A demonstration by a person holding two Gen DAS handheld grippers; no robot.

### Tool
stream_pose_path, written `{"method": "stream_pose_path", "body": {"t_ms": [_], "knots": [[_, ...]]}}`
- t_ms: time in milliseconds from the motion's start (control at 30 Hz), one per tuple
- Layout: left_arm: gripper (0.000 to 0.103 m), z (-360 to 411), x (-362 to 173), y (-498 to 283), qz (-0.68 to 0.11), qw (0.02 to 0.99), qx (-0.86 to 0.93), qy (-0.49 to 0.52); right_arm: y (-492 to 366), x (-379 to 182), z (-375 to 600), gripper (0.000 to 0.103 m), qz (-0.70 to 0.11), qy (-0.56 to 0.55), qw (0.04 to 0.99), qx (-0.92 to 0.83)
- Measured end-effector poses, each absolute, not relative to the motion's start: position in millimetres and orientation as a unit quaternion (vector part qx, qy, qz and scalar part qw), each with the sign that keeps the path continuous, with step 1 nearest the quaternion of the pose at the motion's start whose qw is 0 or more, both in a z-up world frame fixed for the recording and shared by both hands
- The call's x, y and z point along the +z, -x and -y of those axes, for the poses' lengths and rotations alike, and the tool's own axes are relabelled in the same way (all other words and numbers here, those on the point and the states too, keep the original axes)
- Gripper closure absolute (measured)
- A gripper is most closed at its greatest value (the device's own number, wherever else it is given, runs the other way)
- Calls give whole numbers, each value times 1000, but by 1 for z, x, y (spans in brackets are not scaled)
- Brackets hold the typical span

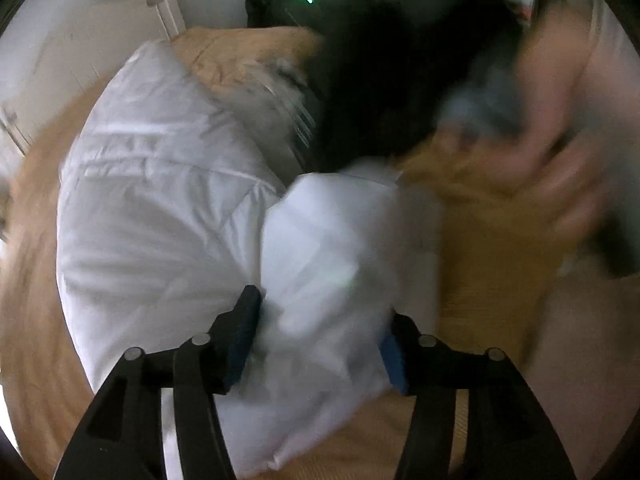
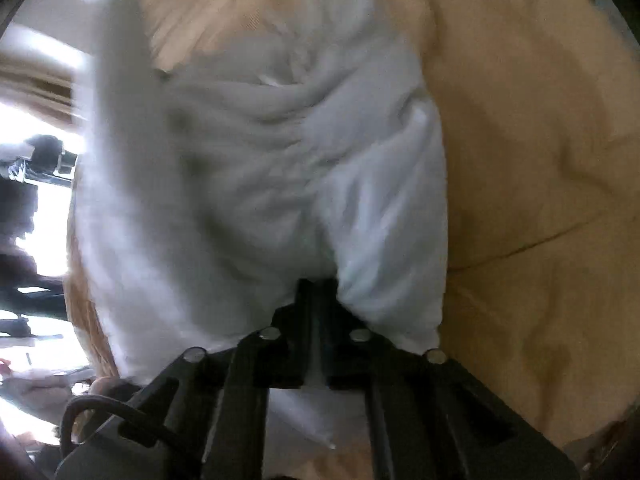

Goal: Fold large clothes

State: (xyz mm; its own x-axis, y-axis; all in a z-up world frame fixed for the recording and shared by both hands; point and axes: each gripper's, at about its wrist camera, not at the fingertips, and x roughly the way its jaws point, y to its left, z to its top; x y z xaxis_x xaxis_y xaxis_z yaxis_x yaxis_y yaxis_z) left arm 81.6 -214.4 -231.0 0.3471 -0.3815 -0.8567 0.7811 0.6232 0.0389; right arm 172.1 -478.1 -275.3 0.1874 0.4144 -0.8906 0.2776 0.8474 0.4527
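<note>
Left gripper [image 1: 320, 332] jaws wide around white garment [image 1: 160, 208] | right gripper [image 2: 318, 292] jaws pinching it

Left of garment [image 1: 160, 208]: bare tan bed [image 1: 28, 280], passable.
Right of garment: open bedding, passable.
Ahead: black bag [image 1: 304, 4] and person's arm [image 1: 560, 92] block.

White garment [image 1: 160, 208] between left gripper [image 1: 320, 332] fingers — blurred

Bed [image 1: 48, 248] covered by tan sheet [image 2: 540, 160], wrinkled, one long crease seen at right in right wrist view. White garment [image 1: 160, 200] spread directly on sheet, rumpled, blurred by motion. Mustard-yellow cloth [image 1: 492, 240] seen lying on bed right of garment.
</note>
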Motion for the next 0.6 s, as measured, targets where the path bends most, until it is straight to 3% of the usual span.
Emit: {"method": "stream_pose_path", "body": {"t_ms": [167, 233, 300, 367, 433, 500, 567, 600], "knots": [[42, 147, -175, -93, -448, 790, -407, -93, -155, -292, 495, 103, -612, -330, 718, 50], [28, 117, -157, -115, -434, 811, -388, -50, -151, -291, 495, 103, -610, -323, 722, 46], [22, 94, -149, -148, -424, 843, -328, -37, -146, -290, 492, 103, -609, -315, 727, 39], [25, 86, -167, -185, -455, 837, -300, -35, -142, -282, 482, 103, -609, -303, 733, 31], [37, 92, -195, -207, -502, 808, -308, -30, -138, -274, 473, 103, -605, -288, 742, 23], [32, 112, -222, -204, -517, 796, -305, -76, -127, -256, 464, 102, -592, -272, 759, 15], [24, 127, -231, -191, -502, 798, -311, -118, -111, -224, 456, 92, -561, -254, 788, 8], [21, 130, -233, -188, -501, 796, -317, -120, -100, -203, 451, 73, -538, -247, 806, 8]]}}
